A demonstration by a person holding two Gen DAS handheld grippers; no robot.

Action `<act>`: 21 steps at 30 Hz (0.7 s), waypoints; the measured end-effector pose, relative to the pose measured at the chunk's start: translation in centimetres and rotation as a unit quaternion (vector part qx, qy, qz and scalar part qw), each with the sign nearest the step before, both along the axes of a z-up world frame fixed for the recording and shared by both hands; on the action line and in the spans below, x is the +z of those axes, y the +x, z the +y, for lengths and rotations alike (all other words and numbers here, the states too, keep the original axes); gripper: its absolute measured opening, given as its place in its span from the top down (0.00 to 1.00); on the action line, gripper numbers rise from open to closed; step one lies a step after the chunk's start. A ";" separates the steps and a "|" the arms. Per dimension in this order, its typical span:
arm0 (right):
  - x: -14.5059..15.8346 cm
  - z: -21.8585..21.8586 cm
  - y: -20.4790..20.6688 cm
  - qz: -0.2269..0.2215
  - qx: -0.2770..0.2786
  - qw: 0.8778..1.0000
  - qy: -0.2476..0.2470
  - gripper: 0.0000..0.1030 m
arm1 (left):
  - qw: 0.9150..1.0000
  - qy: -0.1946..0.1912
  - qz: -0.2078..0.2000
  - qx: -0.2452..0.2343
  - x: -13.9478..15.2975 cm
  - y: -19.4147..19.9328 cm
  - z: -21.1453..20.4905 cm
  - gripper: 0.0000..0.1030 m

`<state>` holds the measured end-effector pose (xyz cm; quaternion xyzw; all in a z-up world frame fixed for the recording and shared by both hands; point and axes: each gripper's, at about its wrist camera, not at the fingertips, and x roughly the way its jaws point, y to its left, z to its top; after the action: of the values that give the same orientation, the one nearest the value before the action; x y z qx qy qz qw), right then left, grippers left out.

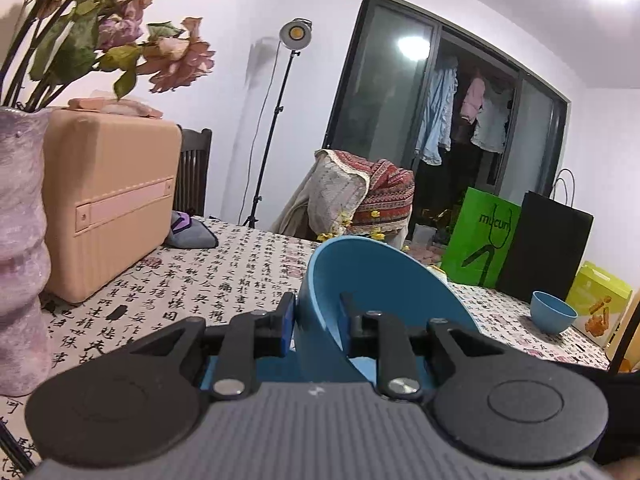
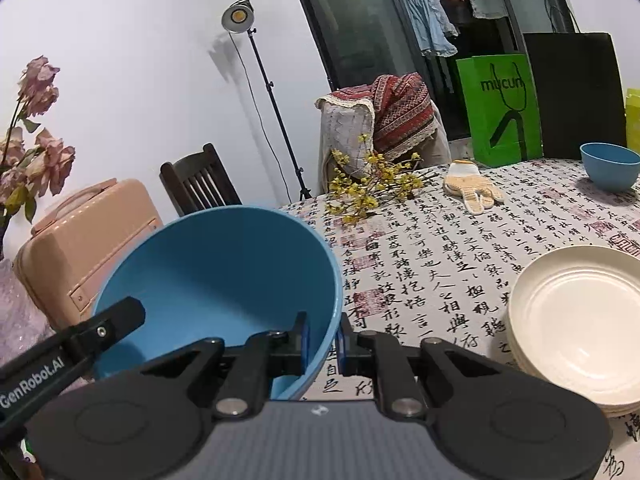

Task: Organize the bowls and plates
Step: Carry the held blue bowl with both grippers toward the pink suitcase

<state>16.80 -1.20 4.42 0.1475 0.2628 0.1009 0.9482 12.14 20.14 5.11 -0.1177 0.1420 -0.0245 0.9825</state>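
A large blue bowl [image 1: 376, 276] is held tilted above the table by both grippers. My left gripper [image 1: 316, 322] is shut on the bowl's wall, one finger outside and one inside. In the right wrist view the same large bowl [image 2: 216, 280] fills the left side. My right gripper [image 2: 322, 340] is shut on its right rim. One of the left gripper's fingers [image 2: 116, 322] shows at the bowl's left rim. A small blue bowl [image 1: 554, 312] [image 2: 610, 166] stands upright at the far right of the table. A stack of cream plates [image 2: 576, 320] lies at the near right.
The table wears a calligraphy-print cloth [image 2: 432, 264]. A pink suitcase [image 1: 108, 204] and a vase of dried flowers [image 1: 20, 240] stand at the left. A yellow flower branch [image 2: 372, 188] and a glove [image 2: 474, 192] lie at the far edge. Green [image 2: 502, 108] and black bags [image 2: 576, 96] stand behind.
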 end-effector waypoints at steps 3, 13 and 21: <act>0.0 0.6 0.1 0.000 0.007 1.000 -0.002 0.87 | 1.000 0.000 0.005 0.009 0.1 0.1 0.5 0.79; -0.1 2.5 1.4 0.006 0.040 0.999 -0.009 0.87 | 0.999 0.009 0.023 0.037 0.3 0.4 1.8 0.79; -0.4 3.9 2.1 0.009 0.062 0.998 -0.012 0.87 | 0.997 0.022 0.042 0.055 0.4 0.5 2.6 0.79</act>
<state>18.90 2.66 4.06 0.1207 0.2811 0.1556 0.9393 12.67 22.70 5.51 -0.1049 0.1767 0.0379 0.9779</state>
